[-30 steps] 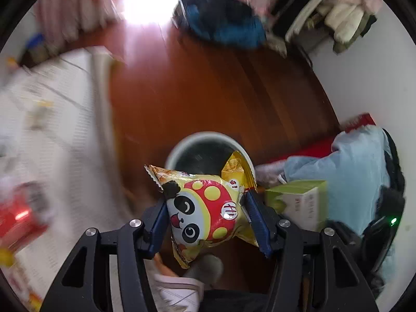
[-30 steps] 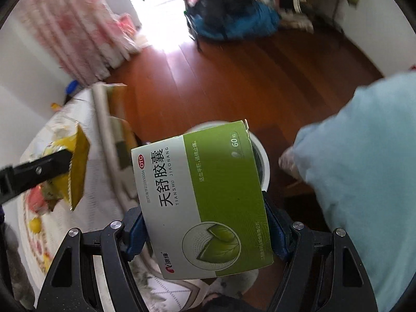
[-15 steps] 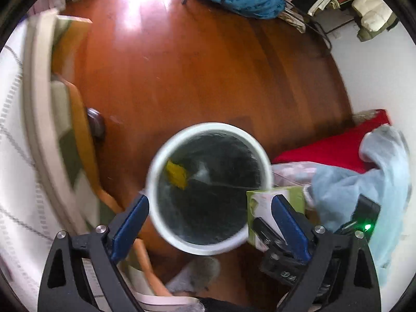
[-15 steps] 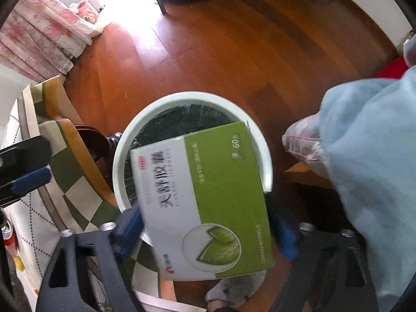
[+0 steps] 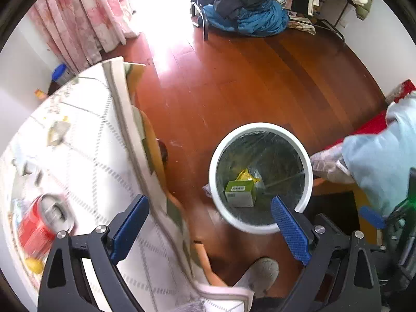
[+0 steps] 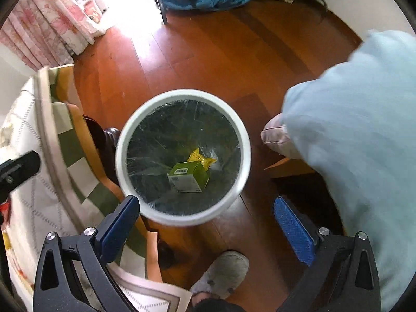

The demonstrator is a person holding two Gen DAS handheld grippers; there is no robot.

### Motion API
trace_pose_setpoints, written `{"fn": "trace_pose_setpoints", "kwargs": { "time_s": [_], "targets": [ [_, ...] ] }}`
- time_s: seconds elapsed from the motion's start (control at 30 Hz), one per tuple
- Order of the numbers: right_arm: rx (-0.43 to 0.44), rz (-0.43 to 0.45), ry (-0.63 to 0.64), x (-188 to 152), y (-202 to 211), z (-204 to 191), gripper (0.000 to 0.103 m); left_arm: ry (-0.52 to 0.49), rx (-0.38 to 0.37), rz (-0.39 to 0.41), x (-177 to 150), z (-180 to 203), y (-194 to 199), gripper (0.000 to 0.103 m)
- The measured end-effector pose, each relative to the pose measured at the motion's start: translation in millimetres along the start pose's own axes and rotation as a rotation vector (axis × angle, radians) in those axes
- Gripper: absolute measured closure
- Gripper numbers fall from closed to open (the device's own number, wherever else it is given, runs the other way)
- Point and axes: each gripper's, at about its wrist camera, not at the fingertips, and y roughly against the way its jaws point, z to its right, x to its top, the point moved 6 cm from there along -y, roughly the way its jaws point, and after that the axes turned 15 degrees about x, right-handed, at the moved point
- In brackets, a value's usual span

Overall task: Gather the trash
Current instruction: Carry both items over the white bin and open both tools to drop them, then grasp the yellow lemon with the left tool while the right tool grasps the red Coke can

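Note:
A white round bin (image 5: 260,127) (image 6: 182,96) with a dark liner stands on the wooden floor. At its bottom lie the green medicine box (image 5: 240,192) (image 6: 188,175) and the yellow snack bag (image 5: 247,175) (image 6: 202,160). My left gripper (image 5: 210,223) hangs open above the table's edge and the bin's near rim, nothing between its blue pads. My right gripper (image 6: 208,223) is open too, right over the bin's near rim, empty. On the table at left stand a red can (image 5: 41,223) and crumpled scraps (image 5: 58,130).
A table with a white patterned cloth (image 5: 85,161) fills the left. A chair with blue clothes (image 5: 247,15) stands at the back, pink curtains (image 5: 78,26) at the far left. A light-blue sleeve (image 6: 351,130) and a slipper (image 6: 221,273) are close by.
Both grippers opened over the bin. The snack bag dropped out of the left one, then the green box out of the right; both now lie in the bin. The left view swung toward the table.

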Motion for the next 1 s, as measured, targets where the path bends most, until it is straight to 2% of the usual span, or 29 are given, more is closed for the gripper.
{"fn": "trace_pose_setpoints", "kwargs": {
  "time_s": [0.3, 0.5, 0.67, 0.83, 0.93, 1.0],
  "targets": [
    [-0.018, 0.099, 0.036, -37, 94, -15, 0.000, 0.017, 0.022, 0.126, -22, -22, 77, 0.007],
    [-0.009, 0.199, 0.085, -60, 164, -42, 0.000, 0.066, 0.012, 0.213, -41, -49, 139, 0.007],
    [0.033, 0.269, 0.106, -74, 211, -70, 0.000, 0.122, 0.004, 0.267, -58, -78, 181, 0.007],
    [0.129, 0.299, 0.134, -90, 242, -113, 0.000, 0.210, 0.041, 0.263, -86, -127, 193, 0.007],
    [0.187, 0.267, 0.175, -102, 237, -148, 0.000, 0.281, 0.107, 0.221, -114, -170, 178, 0.007],
    [0.214, 0.229, 0.209, -109, 221, -170, 0.000, 0.336, 0.162, 0.155, -136, -203, 155, 0.007]
  ]
}}
